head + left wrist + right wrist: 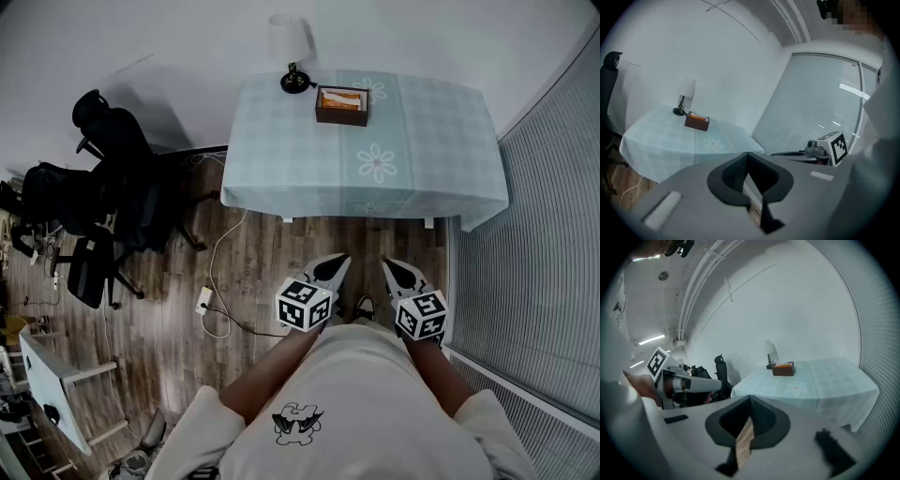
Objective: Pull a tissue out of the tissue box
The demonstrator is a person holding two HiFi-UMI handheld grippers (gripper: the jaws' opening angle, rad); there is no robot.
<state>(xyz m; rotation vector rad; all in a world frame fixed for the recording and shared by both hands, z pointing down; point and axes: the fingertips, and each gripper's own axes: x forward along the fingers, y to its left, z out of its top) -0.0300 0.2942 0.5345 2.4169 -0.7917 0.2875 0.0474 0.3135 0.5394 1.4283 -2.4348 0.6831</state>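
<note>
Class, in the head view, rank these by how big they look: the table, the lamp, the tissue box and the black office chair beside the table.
1. table
2. black office chair
3. lamp and tissue box: too alike to rank; the lamp looks taller, the box wider.

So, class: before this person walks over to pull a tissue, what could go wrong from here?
1. The cable on the floor lies near the path to the table; a foot might catch it.
2. The lamp stands close beside the tissue box, so a careless reach could knock it.
</note>
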